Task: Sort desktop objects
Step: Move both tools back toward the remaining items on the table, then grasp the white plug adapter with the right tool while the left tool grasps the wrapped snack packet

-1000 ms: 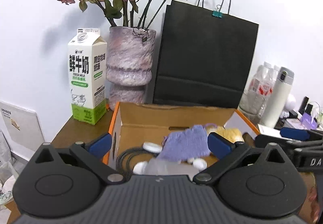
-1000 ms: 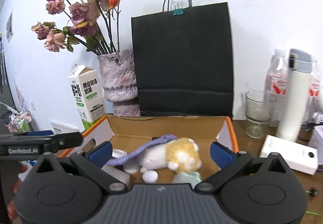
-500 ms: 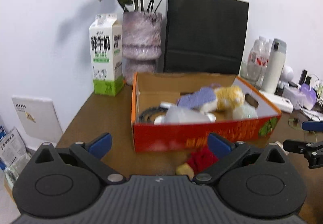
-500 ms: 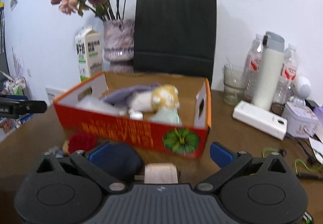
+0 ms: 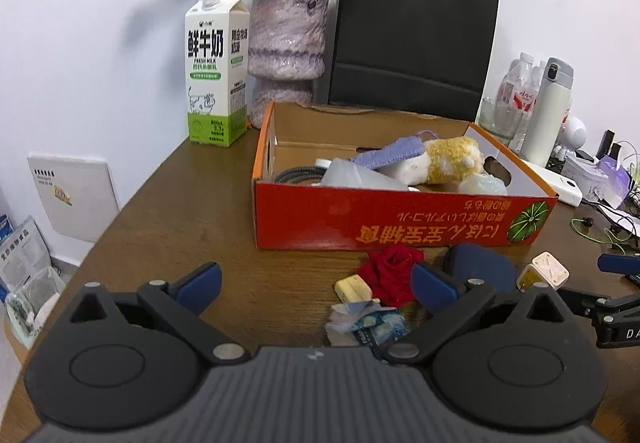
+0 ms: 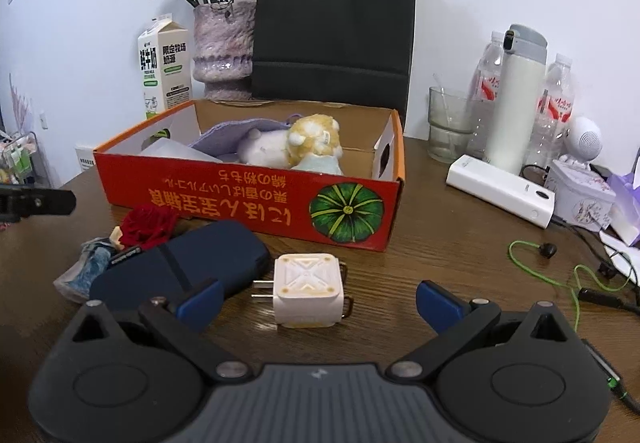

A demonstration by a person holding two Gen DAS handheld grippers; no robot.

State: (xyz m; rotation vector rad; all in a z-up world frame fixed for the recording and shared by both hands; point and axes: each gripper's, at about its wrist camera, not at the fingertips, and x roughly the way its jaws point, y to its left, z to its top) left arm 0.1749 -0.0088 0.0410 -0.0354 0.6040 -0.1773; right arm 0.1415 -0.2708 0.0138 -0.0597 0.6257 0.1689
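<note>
A red cardboard box (image 5: 400,219) (image 6: 248,207) on the brown desk holds a plush toy (image 5: 444,159) (image 6: 296,145), a purple cloth (image 5: 388,153), a cable and other items. In front of it lie a red fabric rose (image 5: 390,267) (image 6: 148,225), a dark blue pouch (image 6: 180,263) (image 5: 480,267), a white plug charger (image 6: 306,289) (image 5: 544,271), a small yellow piece (image 5: 352,289) and a crumpled wrapper (image 5: 368,323). My left gripper (image 5: 316,283) is open and empty, above the desk before the rose. My right gripper (image 6: 318,299) is open, with the charger lying between its fingers.
A milk carton (image 5: 216,71), a vase of dried roses (image 5: 286,43) and a black paper bag (image 5: 412,39) stand behind the box. At right are a glass (image 6: 448,127), bottles, a white flask (image 6: 516,103), a white power bank (image 6: 500,189), a tin and green earphones (image 6: 560,267).
Both grippers have pulled back from over the box and lowered toward the desk front. The loose items before the box have come into view. Both stay open.
</note>
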